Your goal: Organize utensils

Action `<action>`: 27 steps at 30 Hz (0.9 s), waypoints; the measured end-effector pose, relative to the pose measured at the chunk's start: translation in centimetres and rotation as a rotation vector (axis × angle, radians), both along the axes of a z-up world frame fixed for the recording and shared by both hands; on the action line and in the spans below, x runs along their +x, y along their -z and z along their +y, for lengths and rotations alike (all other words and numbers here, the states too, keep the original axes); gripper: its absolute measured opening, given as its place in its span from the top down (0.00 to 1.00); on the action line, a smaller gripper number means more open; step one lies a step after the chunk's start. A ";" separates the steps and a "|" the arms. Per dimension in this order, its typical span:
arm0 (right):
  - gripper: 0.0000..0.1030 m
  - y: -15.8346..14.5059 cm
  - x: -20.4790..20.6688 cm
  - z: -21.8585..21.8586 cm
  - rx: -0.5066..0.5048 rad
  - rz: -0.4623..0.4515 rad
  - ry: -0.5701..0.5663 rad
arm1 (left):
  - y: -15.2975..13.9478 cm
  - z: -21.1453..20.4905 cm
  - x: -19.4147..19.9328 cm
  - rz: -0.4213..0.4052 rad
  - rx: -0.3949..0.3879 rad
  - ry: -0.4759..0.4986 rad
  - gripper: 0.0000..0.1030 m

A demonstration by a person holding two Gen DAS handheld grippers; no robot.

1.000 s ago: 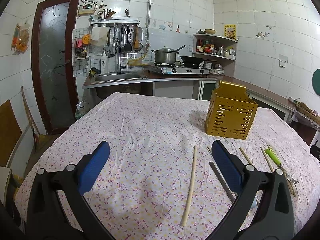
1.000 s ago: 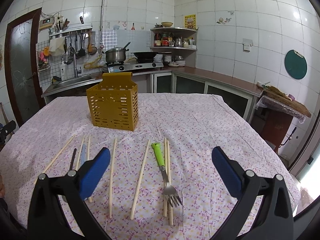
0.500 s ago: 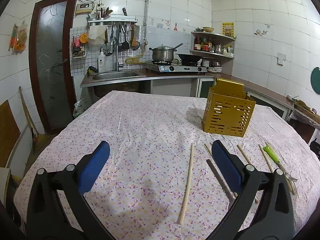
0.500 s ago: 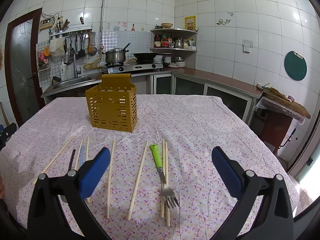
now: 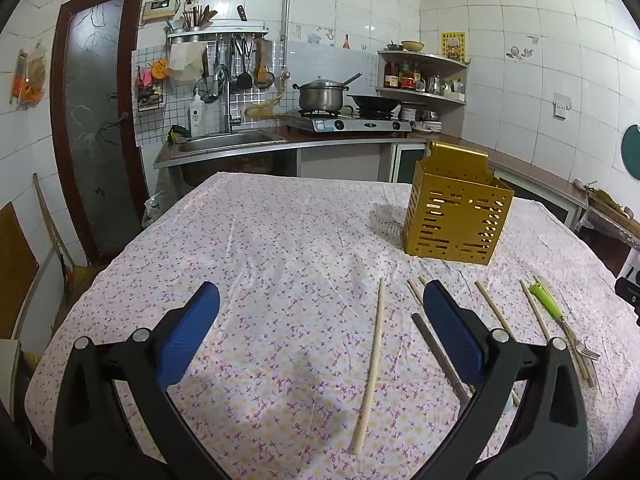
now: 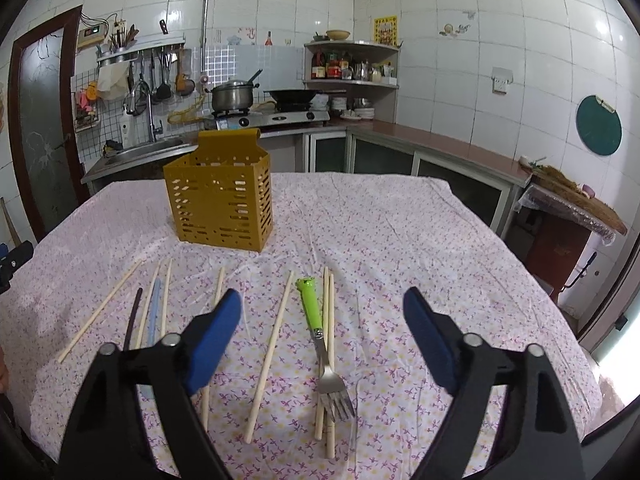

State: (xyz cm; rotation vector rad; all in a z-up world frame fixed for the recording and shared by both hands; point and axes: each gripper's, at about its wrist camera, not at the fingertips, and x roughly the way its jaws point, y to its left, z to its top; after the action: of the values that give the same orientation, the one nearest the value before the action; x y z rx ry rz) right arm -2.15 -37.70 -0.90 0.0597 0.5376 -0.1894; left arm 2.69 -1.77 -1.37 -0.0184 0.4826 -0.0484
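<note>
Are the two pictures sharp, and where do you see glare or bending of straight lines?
Left wrist view: sharp, evenly lit; fisheye bends the wall tiles and blacks out the corners. Right wrist view: also sharp; glare spots on the upper-right tiles, bright overexposed light at the right edge.

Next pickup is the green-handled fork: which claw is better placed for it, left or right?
Right, probably. The fork lies between the right claw fingers, whose jaws are closing with nothing gripped yet. In the left wrist view the fork sits far off to the side; the left claw faces a lone chopstick.
</note>
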 end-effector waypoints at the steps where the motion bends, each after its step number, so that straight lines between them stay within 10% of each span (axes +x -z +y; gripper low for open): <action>1: 0.25 0.2 0.3 -0.1 0.006 0.011 -0.004 | 0.1 -0.2 0.1 0.002 -0.001 0.003 0.05; 20: 0.57 2.6 8.7 -2.4 0.041 0.153 -0.039 | 3.2 -2.1 8.0 0.182 -0.037 0.086 0.05; 27: 0.64 4.1 11.9 -2.3 0.037 0.212 -0.068 | 4.6 -4.4 11.0 0.252 0.023 0.131 0.19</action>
State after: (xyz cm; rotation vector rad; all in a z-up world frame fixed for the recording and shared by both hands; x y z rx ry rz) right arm 9.70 -40.00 -5.01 0.0574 0.7539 -0.1199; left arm 13.73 -6.17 -6.00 0.0301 0.7359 -0.1704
